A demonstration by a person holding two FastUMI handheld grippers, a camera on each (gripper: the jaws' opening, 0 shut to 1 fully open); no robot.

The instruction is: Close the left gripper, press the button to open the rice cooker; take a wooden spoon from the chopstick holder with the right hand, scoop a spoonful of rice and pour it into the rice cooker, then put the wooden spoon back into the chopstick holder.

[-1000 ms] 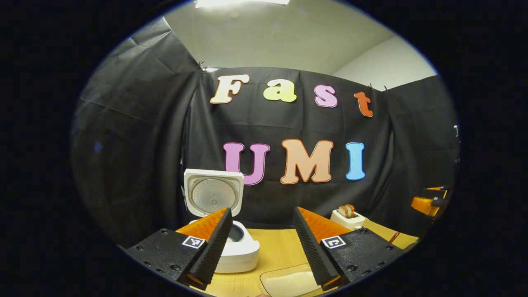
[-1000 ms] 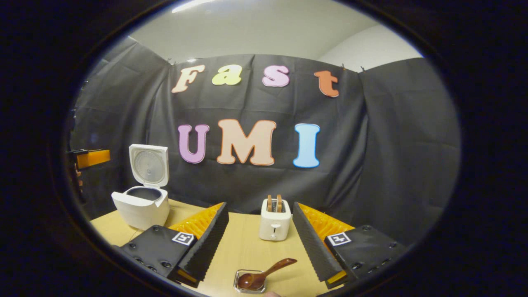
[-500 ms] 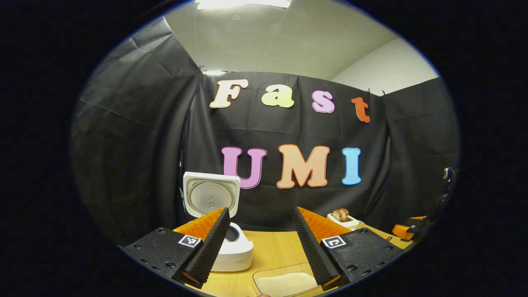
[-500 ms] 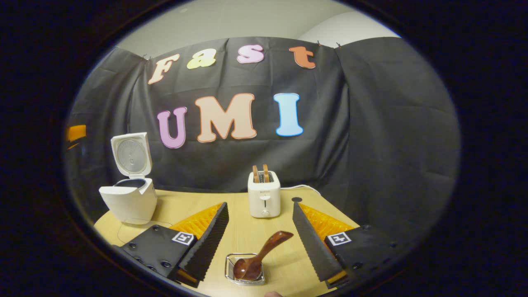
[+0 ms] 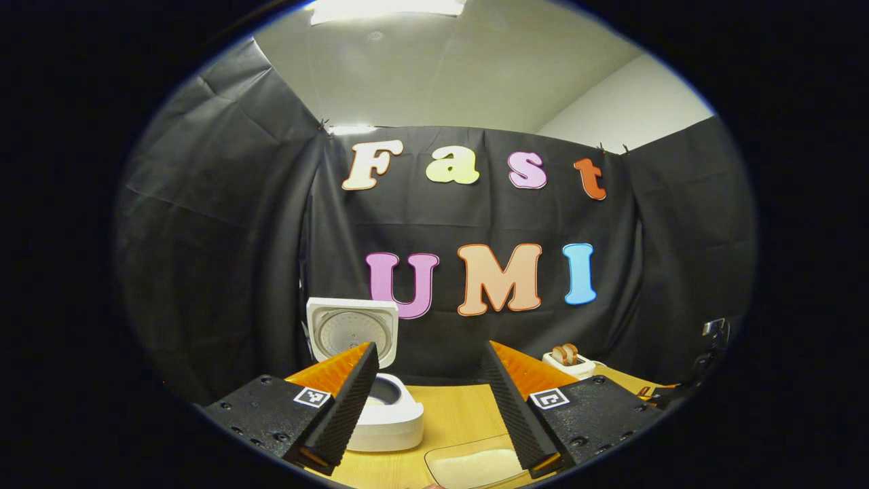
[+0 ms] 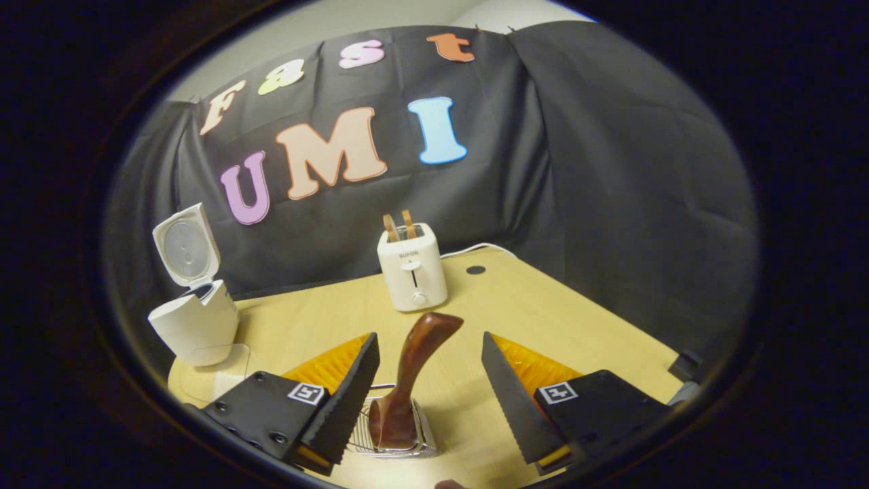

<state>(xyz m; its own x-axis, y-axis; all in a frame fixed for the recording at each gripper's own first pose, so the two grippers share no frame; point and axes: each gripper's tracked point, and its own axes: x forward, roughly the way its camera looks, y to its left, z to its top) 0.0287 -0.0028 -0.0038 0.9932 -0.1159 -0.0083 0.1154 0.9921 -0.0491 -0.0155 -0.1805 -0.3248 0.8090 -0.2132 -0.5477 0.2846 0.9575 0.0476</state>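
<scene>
1. Against the earlier frames, the right gripper has dipped and closed in on the chopstick holder: the wooden spoon now rises between its two fingers, where before it lay lower and smaller at the frame's bottom. The fingers stand wide apart and neither touches the spoon.
2. The left gripper has barely shifted; its fingers are likewise spread, clamping nothing, with the rice cooker partly behind its left finger.
3. In the right gripper view the rice cooker sits at the far left of the table, lid standing up and open. A white toaster with two slices in its slots stands far, near the middle, beyond the spoon's handle.
4. A clear shallow tray of rice lies near, between the left gripper's fingers, just right of the cooker.
5. The spoon is dark, glossy wood with a curved handle leaning right, bowl down in the holder. The holder is a small wire basket of bright metal. The table is pale wood; the cooker smooth white plastic.
</scene>
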